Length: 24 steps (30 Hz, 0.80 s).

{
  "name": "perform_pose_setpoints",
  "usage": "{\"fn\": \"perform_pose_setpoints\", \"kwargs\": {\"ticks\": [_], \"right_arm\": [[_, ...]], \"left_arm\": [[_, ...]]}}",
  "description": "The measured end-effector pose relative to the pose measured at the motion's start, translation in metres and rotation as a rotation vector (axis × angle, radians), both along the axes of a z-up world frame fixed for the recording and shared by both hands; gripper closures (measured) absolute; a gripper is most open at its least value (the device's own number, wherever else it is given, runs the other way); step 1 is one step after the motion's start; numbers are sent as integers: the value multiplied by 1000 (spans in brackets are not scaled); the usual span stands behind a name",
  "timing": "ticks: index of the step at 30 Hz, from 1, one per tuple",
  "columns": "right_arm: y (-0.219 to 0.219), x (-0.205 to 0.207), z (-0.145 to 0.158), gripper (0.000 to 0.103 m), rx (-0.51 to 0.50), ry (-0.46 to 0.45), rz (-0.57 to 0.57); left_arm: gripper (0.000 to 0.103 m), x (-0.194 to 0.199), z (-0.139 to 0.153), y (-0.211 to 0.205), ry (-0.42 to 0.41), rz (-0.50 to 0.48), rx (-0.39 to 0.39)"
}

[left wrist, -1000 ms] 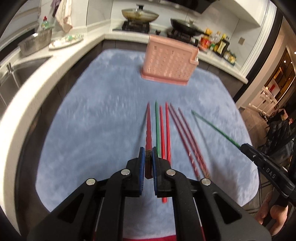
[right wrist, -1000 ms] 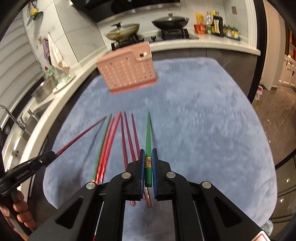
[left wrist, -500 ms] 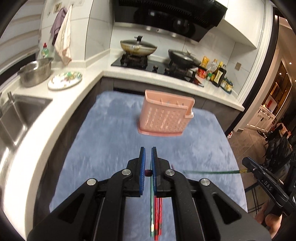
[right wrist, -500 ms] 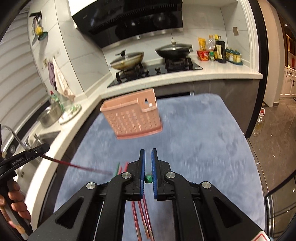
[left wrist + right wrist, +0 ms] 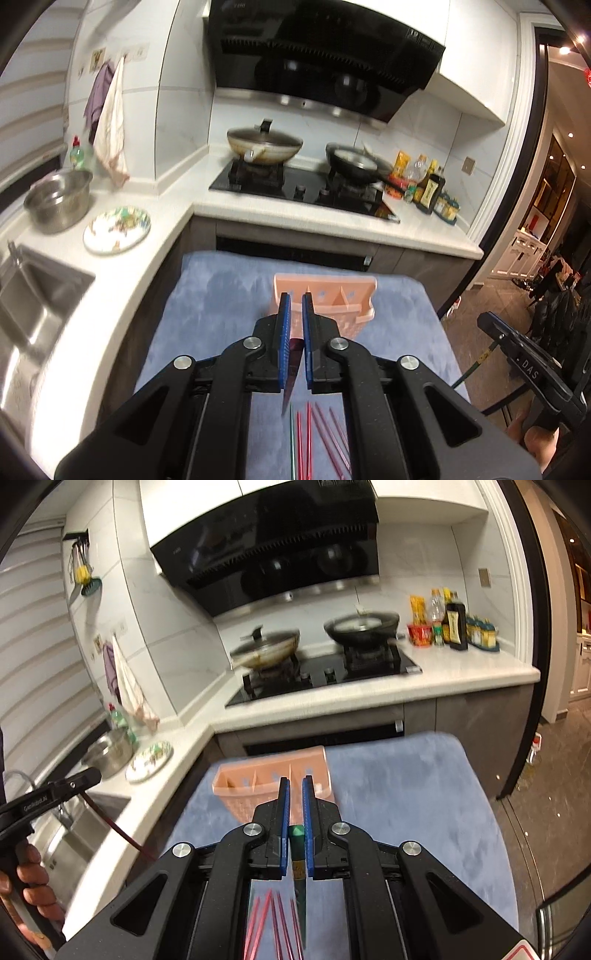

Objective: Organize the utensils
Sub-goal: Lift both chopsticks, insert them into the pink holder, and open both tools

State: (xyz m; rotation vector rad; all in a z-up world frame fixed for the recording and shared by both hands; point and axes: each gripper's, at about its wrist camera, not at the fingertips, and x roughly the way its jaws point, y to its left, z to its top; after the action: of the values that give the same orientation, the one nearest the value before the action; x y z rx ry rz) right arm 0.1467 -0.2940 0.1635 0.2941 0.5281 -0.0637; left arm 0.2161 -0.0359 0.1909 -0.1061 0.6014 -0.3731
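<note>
Risk: red chopstick (image 5: 294,363) clamped in left gripper (image 5: 294,306), green chopstick (image 5: 296,843) in right gripper (image 5: 294,786), both hanging tip-down; holder (image 5: 334,295) slots could be missed.

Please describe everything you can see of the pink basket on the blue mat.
The pink basket looks like moulded plastic, with walls pierced by rows of small holes. Thin dividers split its open top into compartments, which appear empty. It stands upright on the blue mat, near the mat's far edge, in front of the counter with the stove. Nothing touches it; both grippers are nearer the camera.
</note>
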Motion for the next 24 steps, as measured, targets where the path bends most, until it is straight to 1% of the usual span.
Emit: {"fn": "perform_pose_setpoints", "kwargs": {"ticks": [6, 12, 16, 19, 21, 24], "right_arm": [[-8, 53, 43, 97, 4, -67, -2], [-9, 107, 69, 97, 18, -102, 4], [-8, 133, 76, 97, 13, -110, 5], [-9, 148, 77, 97, 19, -109, 5], [-9, 156, 74, 97, 17, -102, 3], [-10, 166, 61, 97, 14, -77, 2]], "left_arm": [[97, 38, 43, -11, -70, 7, -33], [97, 77, 67, -22, -106, 10, -63], [97, 103, 74, -30, -114, 10, -76], [97, 114, 76, -35, -115, 11, -75], [97, 121, 72, -38, -113, 11, -67], [97, 127, 61, -42, -95, 12, -58]]}}
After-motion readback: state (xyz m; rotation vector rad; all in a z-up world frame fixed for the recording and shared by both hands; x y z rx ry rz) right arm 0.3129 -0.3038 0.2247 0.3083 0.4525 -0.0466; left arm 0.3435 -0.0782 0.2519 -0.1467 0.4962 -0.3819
